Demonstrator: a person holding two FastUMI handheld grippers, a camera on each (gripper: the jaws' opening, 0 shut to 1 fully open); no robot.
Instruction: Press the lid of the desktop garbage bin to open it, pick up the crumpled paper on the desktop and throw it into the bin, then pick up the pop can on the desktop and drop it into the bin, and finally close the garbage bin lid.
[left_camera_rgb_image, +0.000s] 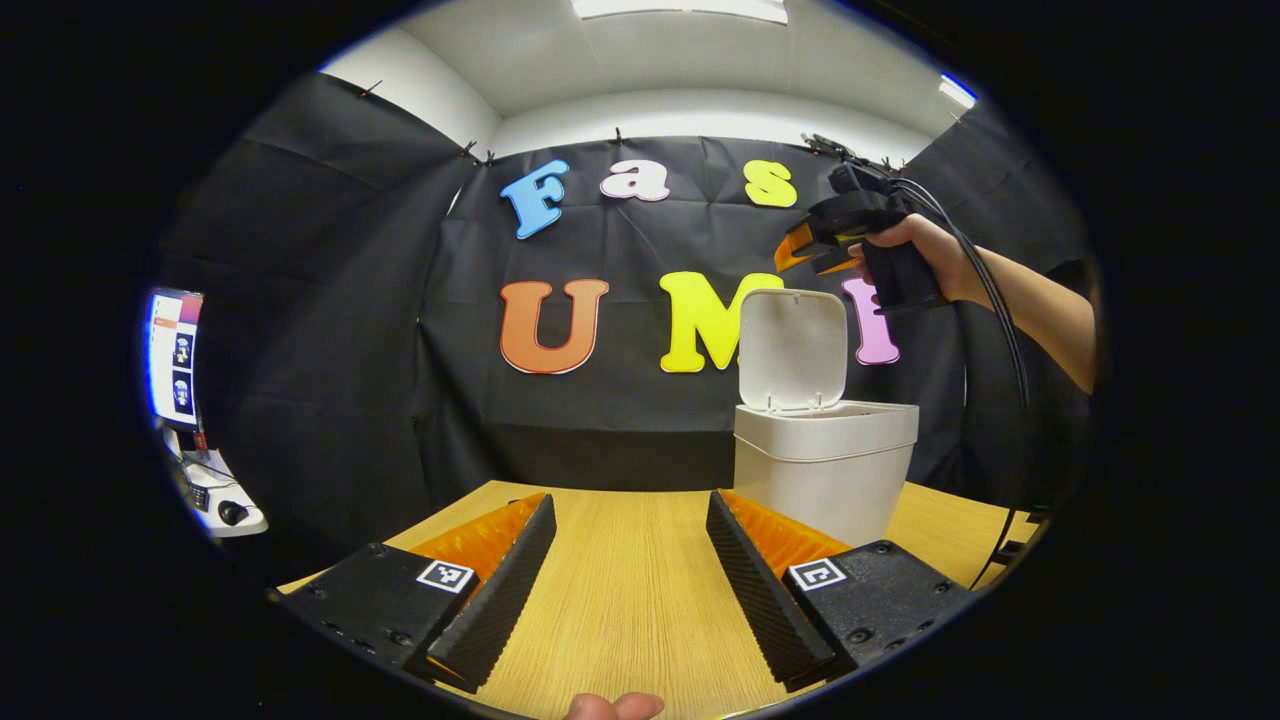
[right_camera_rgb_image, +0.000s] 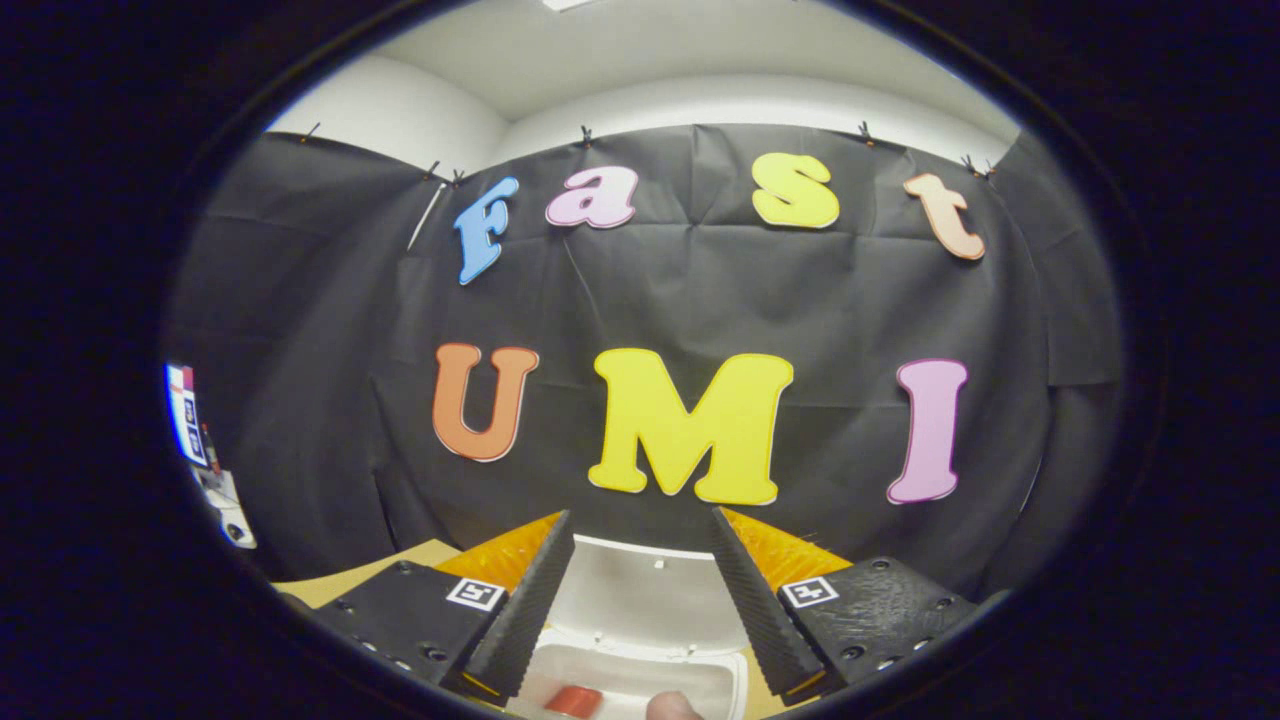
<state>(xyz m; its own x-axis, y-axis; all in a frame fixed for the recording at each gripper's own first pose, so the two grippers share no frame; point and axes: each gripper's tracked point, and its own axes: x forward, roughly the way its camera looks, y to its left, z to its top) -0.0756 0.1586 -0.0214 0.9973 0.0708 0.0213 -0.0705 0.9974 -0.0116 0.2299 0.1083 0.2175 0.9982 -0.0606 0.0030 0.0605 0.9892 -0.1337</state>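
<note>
The white garbage bin (left_camera_rgb_image: 825, 470) stands on the wooden table, right of centre in the left gripper view, its lid (left_camera_rgb_image: 793, 350) swung up and upright. A hand holds my right gripper (left_camera_rgb_image: 808, 245) high above the lid, tilted down toward the bin. My left gripper (left_camera_rgb_image: 630, 560) hovers low over the table in front of the bin, open, nothing between its fingers. In the right gripper view my right gripper (right_camera_rgb_image: 640, 580) is open and empty, looking down into the open bin (right_camera_rgb_image: 700, 690). A red object (right_camera_rgb_image: 573, 700), likely the pop can, lies inside it.
The wooden table (left_camera_rgb_image: 620, 620) stretches bare between my left gripper's fingers up to the bin. A lit monitor (left_camera_rgb_image: 175, 355) and a small stand with a mouse (left_camera_rgb_image: 225, 512) sit off the table at far left. Black cloth walls close the booth behind.
</note>
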